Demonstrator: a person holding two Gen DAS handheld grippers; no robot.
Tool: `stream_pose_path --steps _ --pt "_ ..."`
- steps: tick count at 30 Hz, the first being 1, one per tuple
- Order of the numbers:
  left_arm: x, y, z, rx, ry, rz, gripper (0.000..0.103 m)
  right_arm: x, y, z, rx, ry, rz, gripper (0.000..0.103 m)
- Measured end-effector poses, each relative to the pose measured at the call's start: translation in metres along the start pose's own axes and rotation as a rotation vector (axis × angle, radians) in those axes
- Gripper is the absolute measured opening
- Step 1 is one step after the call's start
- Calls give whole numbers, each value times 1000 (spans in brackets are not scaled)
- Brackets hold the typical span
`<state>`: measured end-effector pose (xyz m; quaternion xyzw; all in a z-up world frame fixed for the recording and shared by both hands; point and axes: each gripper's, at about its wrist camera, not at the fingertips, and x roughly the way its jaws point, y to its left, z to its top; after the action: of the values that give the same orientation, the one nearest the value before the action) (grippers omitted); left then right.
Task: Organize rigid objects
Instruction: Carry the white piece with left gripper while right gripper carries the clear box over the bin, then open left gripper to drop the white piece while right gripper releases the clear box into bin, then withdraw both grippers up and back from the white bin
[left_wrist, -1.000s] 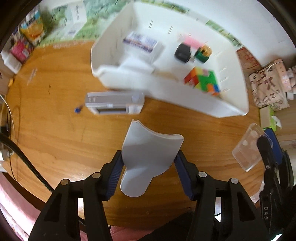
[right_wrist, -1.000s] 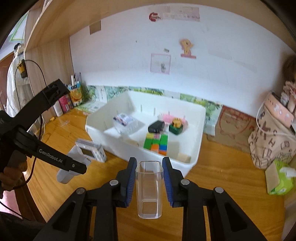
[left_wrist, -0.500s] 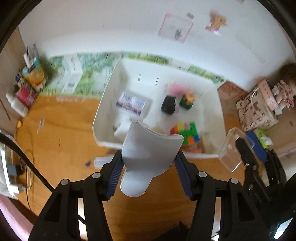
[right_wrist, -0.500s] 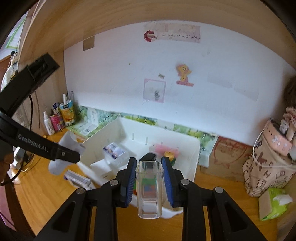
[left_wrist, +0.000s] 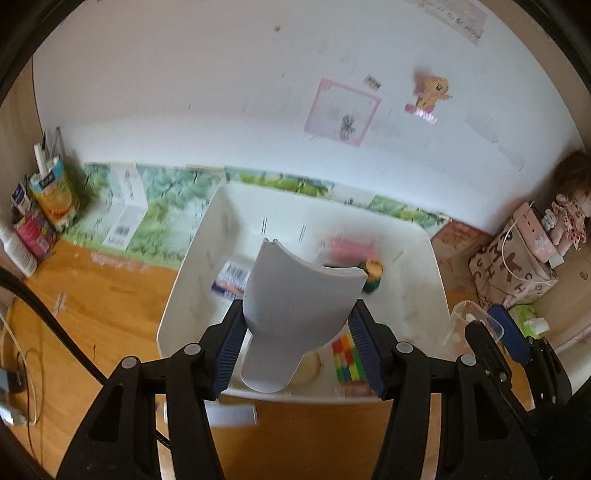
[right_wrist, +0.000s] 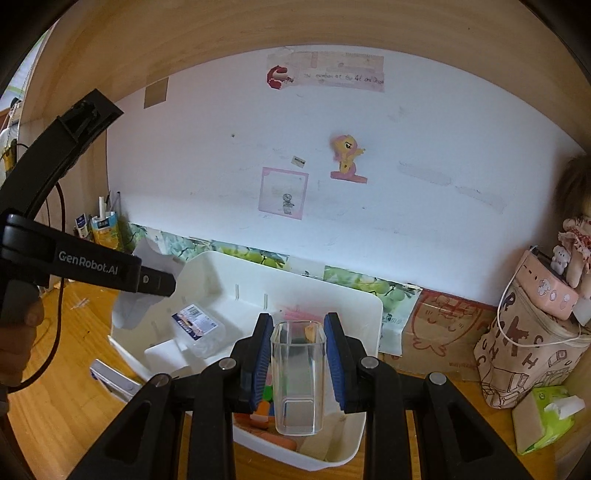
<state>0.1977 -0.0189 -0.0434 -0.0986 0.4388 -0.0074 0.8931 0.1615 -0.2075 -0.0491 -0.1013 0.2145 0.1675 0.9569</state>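
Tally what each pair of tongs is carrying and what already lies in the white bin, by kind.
Held in tongs: 2, a grey scoop in the left tongs and a clear container in the right tongs.
Clear labelled boxes in the white bin: 1
Multicoloured block sets: 1
Green-and-yellow pots: 1
Pink items: 1
Total: 6; other bin contents are hidden.

The wooden desk (left_wrist: 110, 317) carries a white bin (left_wrist: 434, 280). Left of the bin, against the wall, stand a white carton (left_wrist: 123, 218), an orange juice box (left_wrist: 55, 194) and a pink box (left_wrist: 35, 234). Right of the bin sit a patterned bag (right_wrist: 524, 354) and a green tissue pack (right_wrist: 546, 417). A small white box (left_wrist: 231, 413) lies just before the bin.
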Motion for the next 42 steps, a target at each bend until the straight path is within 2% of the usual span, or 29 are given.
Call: stream_pose_path --steps 9,12,14,15,16,18,21,26,30,42 --pt "8 -4 -5 31 -152 -45 60 16 5 -10 -36 -18 6 29" --pt "10 -6 -6 38 -174 -49 61 19 8 -12 -50 -22 14 29" --pt "12 -7 -5 46 -173 -36 61 19 7 -12 -43 -32 14 34" --pt "13 -7 -5 47 -175 -32 63 18 7 -12 -35 -36 17 44" --pt "11 -8 -5 50 -186 -26 67 18 6 -12 -30 -39 21 52" --pt "5 -9 -5 52 -225 -13 82 16 6 -11 -26 -47 25 59" --pt "-3 -11 -5 54 -249 -12 84 13 6 -11 -24 -53 25 62" --pt "-12 -12 -5 42 -249 -12 84 2 6 -7 -19 -76 14 71" --pt "-28 -12 -7 38 -280 -10 85 -10 7 -2 -23 -100 4 79" --pt "-86 -11 -30 24 -372 34 87 -59 13 5 -31 -165 -18 82"
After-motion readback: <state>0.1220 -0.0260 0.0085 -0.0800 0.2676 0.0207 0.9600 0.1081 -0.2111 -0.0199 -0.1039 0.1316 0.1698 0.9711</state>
